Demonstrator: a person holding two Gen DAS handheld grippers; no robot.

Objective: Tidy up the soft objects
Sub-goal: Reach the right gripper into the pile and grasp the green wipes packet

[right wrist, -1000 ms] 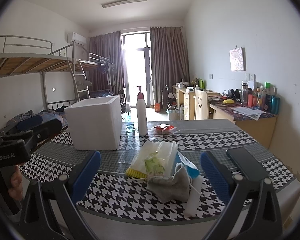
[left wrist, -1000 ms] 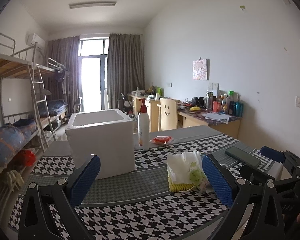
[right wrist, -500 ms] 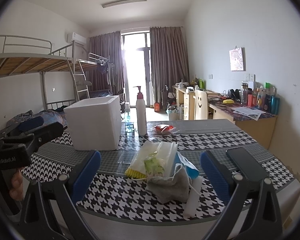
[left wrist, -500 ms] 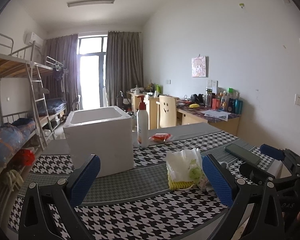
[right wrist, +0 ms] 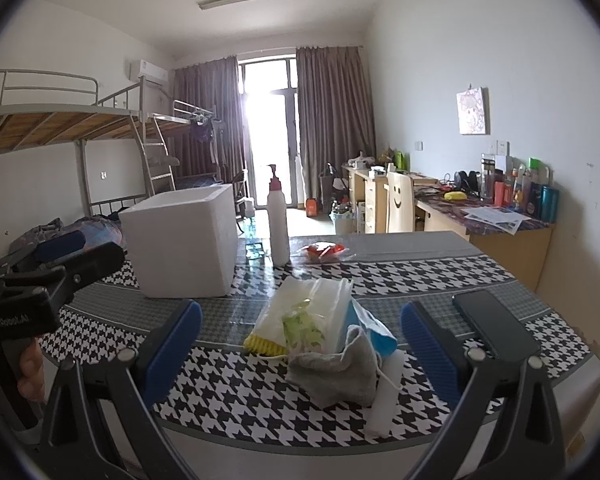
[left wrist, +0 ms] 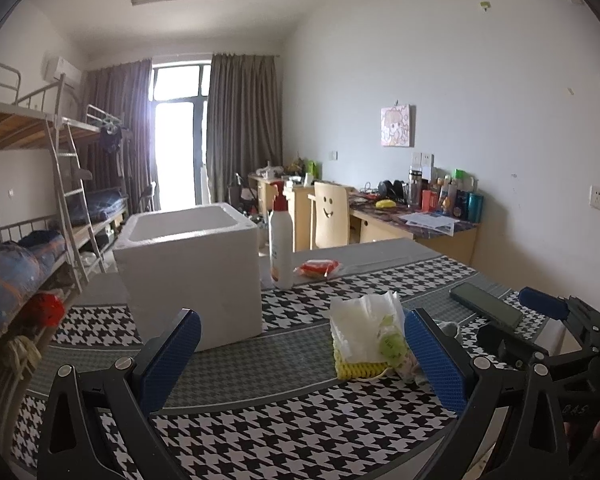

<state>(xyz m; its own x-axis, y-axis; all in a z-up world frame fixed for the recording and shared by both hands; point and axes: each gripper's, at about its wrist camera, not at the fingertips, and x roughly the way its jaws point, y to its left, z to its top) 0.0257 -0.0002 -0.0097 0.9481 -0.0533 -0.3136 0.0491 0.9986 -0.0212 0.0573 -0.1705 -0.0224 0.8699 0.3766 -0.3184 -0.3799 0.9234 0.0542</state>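
A pile of soft things lies on the houndstooth table (right wrist: 260,396): a white bag (right wrist: 308,300) over a yellow sponge (right wrist: 262,345), a green packet (right wrist: 302,330), a grey cloth (right wrist: 336,368), a blue-white pack (right wrist: 370,326) and a white roll (right wrist: 386,392). In the left wrist view the same bag (left wrist: 366,320) and sponge (left wrist: 358,368) sit just left of the right finger. A white foam box (left wrist: 188,264) (right wrist: 182,246) stands open-topped behind. My left gripper (left wrist: 300,356) is open above the table. My right gripper (right wrist: 300,354) is open, hanging short of the pile.
A white pump bottle (left wrist: 281,244) and a red packet (left wrist: 318,268) stand behind the pile. A dark phone (right wrist: 494,326) lies at the right edge. Bunk beds (left wrist: 28,216) line the left, a cluttered desk (left wrist: 416,220) and chair (left wrist: 332,216) the right wall.
The left wrist view has shifted slightly, so box and pile sit a little differently in frame. The right gripper has hardly moved. Both stay open.
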